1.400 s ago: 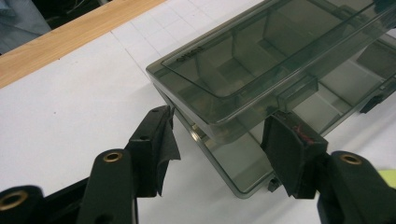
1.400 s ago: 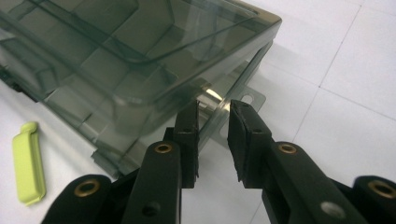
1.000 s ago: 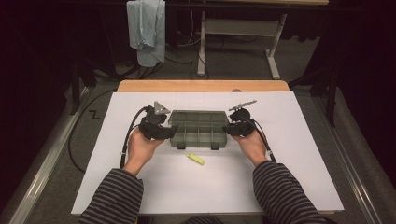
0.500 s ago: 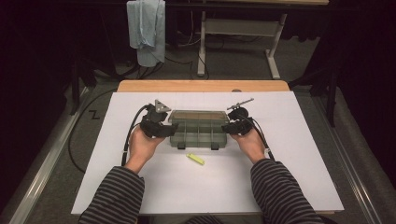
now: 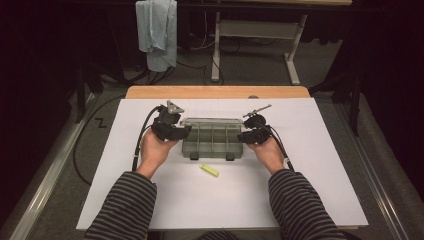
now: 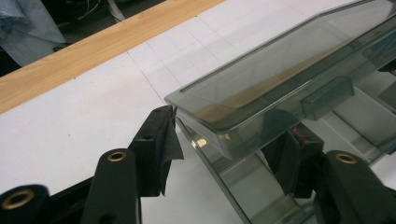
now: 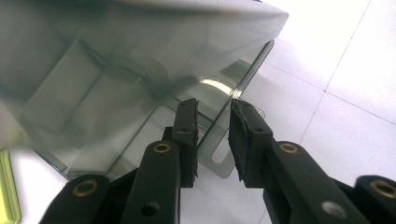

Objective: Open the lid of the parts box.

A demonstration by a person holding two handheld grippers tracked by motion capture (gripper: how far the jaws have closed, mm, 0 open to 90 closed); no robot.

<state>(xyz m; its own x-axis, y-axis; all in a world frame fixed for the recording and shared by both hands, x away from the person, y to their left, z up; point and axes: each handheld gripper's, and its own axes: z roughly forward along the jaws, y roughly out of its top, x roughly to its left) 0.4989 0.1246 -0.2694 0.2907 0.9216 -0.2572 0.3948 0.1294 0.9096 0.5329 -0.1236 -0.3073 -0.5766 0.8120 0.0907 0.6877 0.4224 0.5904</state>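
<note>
Left hand-held gripper [image 5: 184, 131]: jaws spread wide and just closing a little, with the left corner of the raised lid [image 6: 280, 70] between them. One pad is at the lid corner; whether both pads press cannot be told.

Right hand-held gripper [image 7: 215, 126]: jaws partly spread astride the right end wall of the compartment box [image 5: 212, 142], with a gap visible at one pad.

The box sits mid-tabletop [image 5: 225, 200], between both hands, with a small yellow-green piece [image 5: 209, 170] just in front of it.

Procedure, as judged:
- Steady the base with the right jaws before moving the lid.
- Seat both left pads squarely on the lid rim.
- Swing the lid on its hinge line; do not twist it.
- Keep the box from sliding towards the yellow-green piece
</note>
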